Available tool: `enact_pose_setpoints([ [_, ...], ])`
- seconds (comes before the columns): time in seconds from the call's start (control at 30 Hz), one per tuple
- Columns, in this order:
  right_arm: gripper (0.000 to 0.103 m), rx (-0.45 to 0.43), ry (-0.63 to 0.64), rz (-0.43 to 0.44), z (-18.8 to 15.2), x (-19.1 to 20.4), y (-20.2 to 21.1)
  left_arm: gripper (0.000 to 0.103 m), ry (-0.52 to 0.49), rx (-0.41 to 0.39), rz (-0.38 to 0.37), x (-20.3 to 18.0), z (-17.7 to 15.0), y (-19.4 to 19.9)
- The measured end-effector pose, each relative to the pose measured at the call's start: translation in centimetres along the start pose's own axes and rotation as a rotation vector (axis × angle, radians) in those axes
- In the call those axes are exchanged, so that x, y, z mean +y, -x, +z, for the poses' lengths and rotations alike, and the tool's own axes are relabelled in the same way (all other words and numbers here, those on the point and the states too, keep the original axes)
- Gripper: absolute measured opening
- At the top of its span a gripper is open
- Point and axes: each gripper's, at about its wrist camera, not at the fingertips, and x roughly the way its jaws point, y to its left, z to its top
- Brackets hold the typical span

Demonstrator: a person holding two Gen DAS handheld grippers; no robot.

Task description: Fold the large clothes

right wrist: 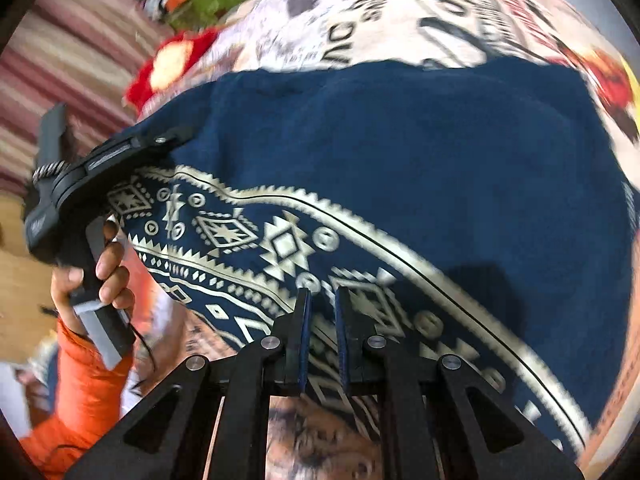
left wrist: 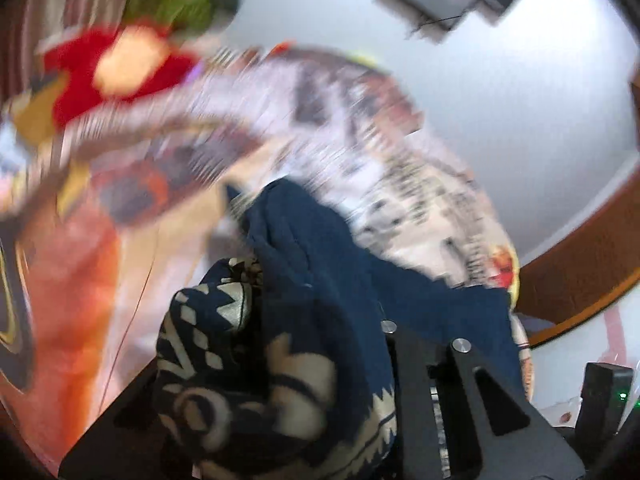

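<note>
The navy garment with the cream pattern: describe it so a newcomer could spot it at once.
On the bed's printed bedspread, the navy garment is stretched between the left gripper and right gripper. Only it has a cream geometric border on plain dark blue.

White wall (left wrist: 500, 92) — striped curtain (right wrist: 80, 60)

Navy garment (right wrist: 400, 152) on seemingly printed bedspread (right wrist: 400, 20)
</note>
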Motion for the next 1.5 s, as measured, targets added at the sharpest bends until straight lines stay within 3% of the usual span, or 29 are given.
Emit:
enact_pose_setpoints([
  [0.13, 0.008, -0.091, -0.07, 0.006, -1.8, -2.6, 4.2, 0.021, -0.19, -0.083, -0.035, -8.7, 1.2, 2.3],
  [0.27, 0.008, -0.199, -0.143, -0.008, -5.0, -5.7, 9.2, 0.021, -0.387, -0.109, -0.092, -17.6, -1.2, 2.4],
  [0.4, 0.008, -0.289, -0.197, -0.059, -7.8, -8.1, 13.4, 0.021, -0.51, 0.008, -0.185, -23.4, -6.3, 0.0],
  [0.53, 0.008, -0.35, -0.252, -0.108, -10.9, -10.7, 16.6, 0.021, -0.602, 0.248, -0.235, -26.0, -12.3, -4.6],
  [0.63, 0.008, -0.363, -0.29, -0.118, -12.9, -12.2, 17.6, 0.021, -0.646, 0.362, -0.222, -26.0, -15.4, -6.7],
  [0.7, 0.008, -0.368, -0.31, -0.117, -13.6, -13.2, 18.2, 0.022, -0.677, 0.372, -0.225, -26.4, -16.1, -6.7],
  [0.87, 0.008, -0.384, -0.341, -0.096, -14.2, -14.1, 18.3, 0.059, -0.758, 0.421, -0.268, -26.3, -16.8, -4.3],
  [0.93, 0.008, -0.39, -0.346, -0.088, -14.1, -14.4, 18.4, 0.067, -0.766, 0.424, -0.279, -26.3, -16.9, -2.9],
  [1.13, 0.008, -0.427, -0.3, -0.076, -13.5, -13.3, 19.1, 0.068, -0.672, 0.421, -0.415, -25.3, -14.6, 3.1],
  [1.23, 0.008, -0.444, -0.264, -0.076, -13.0, -12.1, 19.5, 0.07, -0.639, 0.341, -0.428, -24.2, -11.9, 5.6],
  [1.33, 0.008, -0.457, -0.22, -0.075, -12.1, -10.9, 19.7, 0.086, -0.634, 0.202, -0.375, -22.1, -9.1, 7.1],
  [1.4, 0.008, -0.457, -0.203, -0.075, -11.4, -10.2, 19.5, 0.088, -0.637, 0.152, -0.303, -20.8, -8.1, 6.5],
  [1.5, 0.008, -0.431, -0.174, -0.073, -10.1, -9.1, 18.1, 0.088, -0.628, 0.215, -0.192, -18.0, -8.1, 3.4],
])
